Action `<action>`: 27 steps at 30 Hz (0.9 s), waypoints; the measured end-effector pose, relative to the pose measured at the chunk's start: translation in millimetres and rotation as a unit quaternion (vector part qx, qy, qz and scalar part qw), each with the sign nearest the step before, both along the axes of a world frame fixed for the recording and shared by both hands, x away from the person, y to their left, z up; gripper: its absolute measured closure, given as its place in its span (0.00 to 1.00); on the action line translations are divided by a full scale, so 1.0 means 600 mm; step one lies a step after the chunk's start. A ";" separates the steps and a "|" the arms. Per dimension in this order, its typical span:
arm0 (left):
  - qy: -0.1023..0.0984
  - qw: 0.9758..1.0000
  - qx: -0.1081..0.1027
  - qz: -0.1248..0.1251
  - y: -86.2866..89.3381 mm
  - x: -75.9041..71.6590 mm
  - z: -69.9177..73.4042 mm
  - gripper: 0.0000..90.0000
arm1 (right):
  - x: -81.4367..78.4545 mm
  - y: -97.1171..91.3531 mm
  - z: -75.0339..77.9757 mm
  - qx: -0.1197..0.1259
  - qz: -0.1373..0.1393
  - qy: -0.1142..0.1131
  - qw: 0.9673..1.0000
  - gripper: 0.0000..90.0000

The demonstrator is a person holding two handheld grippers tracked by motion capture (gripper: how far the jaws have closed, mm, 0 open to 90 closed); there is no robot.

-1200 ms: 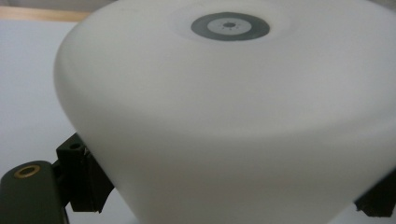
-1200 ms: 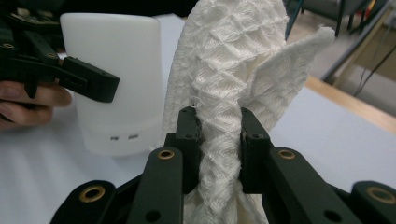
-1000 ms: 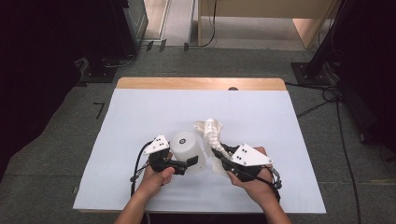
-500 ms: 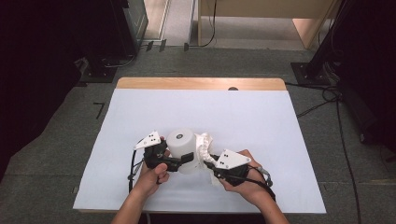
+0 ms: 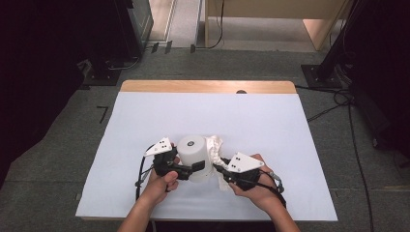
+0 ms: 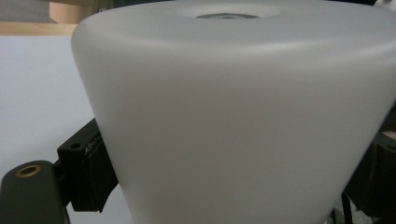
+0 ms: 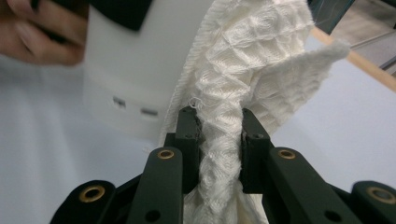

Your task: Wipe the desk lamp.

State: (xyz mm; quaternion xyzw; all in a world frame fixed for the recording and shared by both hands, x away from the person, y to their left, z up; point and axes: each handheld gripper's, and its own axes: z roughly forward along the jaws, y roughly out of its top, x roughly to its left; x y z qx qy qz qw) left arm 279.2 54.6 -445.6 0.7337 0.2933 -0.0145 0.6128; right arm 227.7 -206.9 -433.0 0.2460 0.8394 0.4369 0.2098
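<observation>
A white lamp-like cone (image 5: 194, 155) with a round top stands near the table's front edge; in the left gripper view its smooth frosted side (image 6: 243, 116) is very close. My left gripper (image 5: 189, 168) is shut on it, one black pad (image 6: 88, 175) pressing its lower left side. A white waffle-weave cloth (image 5: 215, 149) lies against the cone's right side. My right gripper (image 5: 221, 169) is shut on a bunched fold of that cloth (image 7: 219, 154), which rises between both pads and touches the cone's wall (image 7: 126, 79).
The table (image 5: 145, 121) is covered by a white sheet with a bare wooden strip (image 5: 208, 86) along the far edge. Cables and stand feet (image 5: 333, 72) lie on the grey floor beyond. A hand's fingers (image 7: 37, 32) show beside the cone.
Both hands have drawn toward the front edge with the cone and the cloth. The right gripper has brought the cloth from behind the cone down against its right side.
</observation>
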 end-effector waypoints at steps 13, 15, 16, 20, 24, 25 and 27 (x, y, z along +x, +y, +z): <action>-0.015 0.999 0.047 -0.013 -0.027 -0.010 -0.007 0.09 | 0.005 -0.009 0.003 0.033 -0.024 -0.006 0.999 0.83; -0.021 0.999 0.045 -0.004 -0.022 -0.008 -0.006 0.09 | 0.008 -0.006 -0.012 -0.006 -0.016 0.008 1.000 0.83; -0.030 0.998 0.049 0.004 -0.021 -0.008 -0.006 0.09 | 0.010 -0.007 -0.016 -0.009 -0.018 0.009 1.000 0.83; -0.083 0.988 0.123 0.045 -0.028 -0.009 -0.019 0.09 | 0.023 -0.029 -0.017 0.012 -0.056 0.008 0.998 0.83; -0.124 0.970 0.194 0.084 -0.040 -0.007 -0.043 0.09 | 0.027 -0.054 -0.010 0.034 -0.090 -0.004 0.995 0.83; -0.127 0.969 0.194 0.085 -0.039 -0.005 -0.045 0.09 | 0.027 -0.058 -0.009 0.040 -0.097 -0.004 0.994 0.83; -0.130 0.967 0.199 0.091 -0.039 -0.002 -0.048 0.09 | 0.028 -0.066 -0.008 0.044 -0.106 -0.012 0.993 0.83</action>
